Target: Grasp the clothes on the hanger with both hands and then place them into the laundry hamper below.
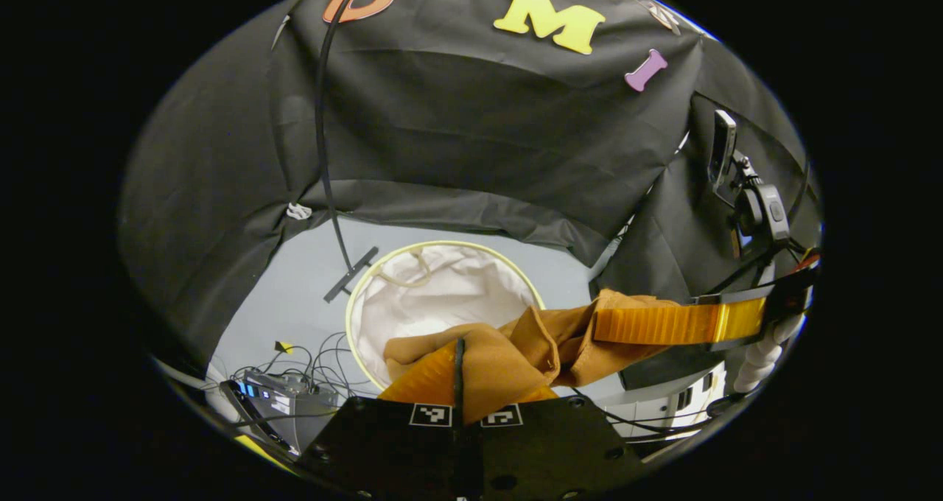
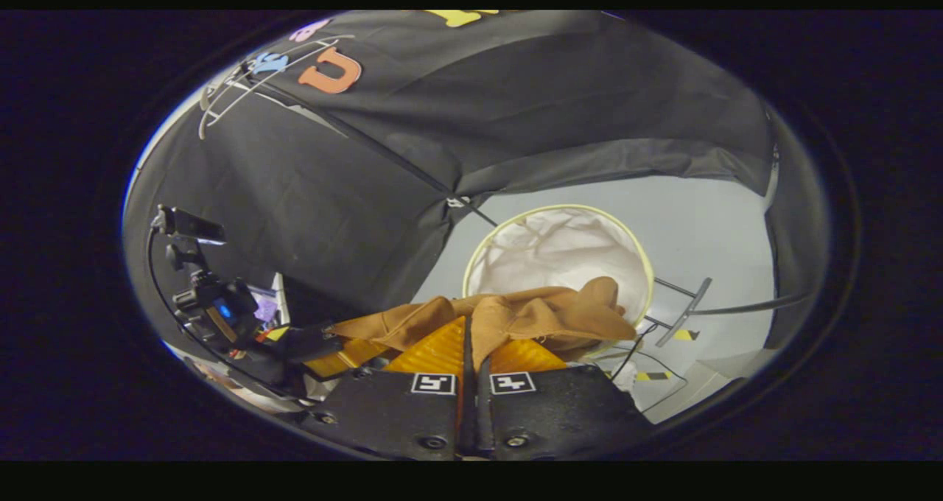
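Both the left gripper [image 1: 458, 372] and right gripper [image 2: 471, 354] have fingers pinched tight on the brown cloth garment [image 1: 516, 346], stretched between them, hanging above the near rim of the round white fabric laundry hamper [image 1: 435, 295].

We see the left tool [image 1: 458, 372] pinched closed on brown clothes [image 1: 516, 354], held above the near rim of the white laundry hamper [image 1: 442, 295]; right tool [image 1: 611, 324] grips the same cloth.
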A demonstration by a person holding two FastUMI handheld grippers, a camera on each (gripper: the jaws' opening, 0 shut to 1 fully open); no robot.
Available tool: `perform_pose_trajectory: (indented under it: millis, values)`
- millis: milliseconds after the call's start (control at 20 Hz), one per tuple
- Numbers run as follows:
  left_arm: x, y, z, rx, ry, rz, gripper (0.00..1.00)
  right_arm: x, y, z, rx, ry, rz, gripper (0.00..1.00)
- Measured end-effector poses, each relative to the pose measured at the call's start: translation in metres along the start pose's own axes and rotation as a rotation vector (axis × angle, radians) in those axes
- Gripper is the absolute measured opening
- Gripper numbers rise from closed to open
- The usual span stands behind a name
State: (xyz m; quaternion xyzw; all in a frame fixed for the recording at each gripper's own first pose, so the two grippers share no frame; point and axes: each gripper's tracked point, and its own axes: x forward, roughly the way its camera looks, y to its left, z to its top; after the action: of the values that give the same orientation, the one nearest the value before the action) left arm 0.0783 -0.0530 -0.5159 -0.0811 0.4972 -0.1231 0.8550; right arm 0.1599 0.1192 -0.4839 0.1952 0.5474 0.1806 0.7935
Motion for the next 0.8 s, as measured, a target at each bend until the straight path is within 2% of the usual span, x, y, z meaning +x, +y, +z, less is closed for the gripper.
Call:
perform_pose_trajectory:
  millis: [500,550,650,700,750,800]
  values:
    - [-0.002,0.018,0.007,0.027,-0.001,0.059,0.07,-0.005,-0.007,0.018,0.01,-0.055,-0.045,0.04]
    - [-0.005,0.017,0.01,0.019,-0.012,0.046,0.02,-0.005,-0.007,0.021,0.012,-0.065,-0.049,0.05]
    - [-0.005,0.01,0.022,0.025,-0.03,0.015,0.05,-0.002,-0.01,0.024,0.022,-0.073,-0.061,0.06]
    - [-0.006,0.006,0.03,0.037,-0.041,-0.005,0.29,-0.001,-0.01,0.026,0.034,-0.074,-0.055,0.12]
    - [-0.008,0.005,0.035,0.055,-0.055,-0.005,0.53,0.001,-0.008,0.023,0.046,-0.063,-0.048,0.12]
    - [-0.006,0.012,0.036,0.073,-0.06,0.008,0.76,0.003,-0.008,0.023,0.057,-0.06,-0.049,0.24]
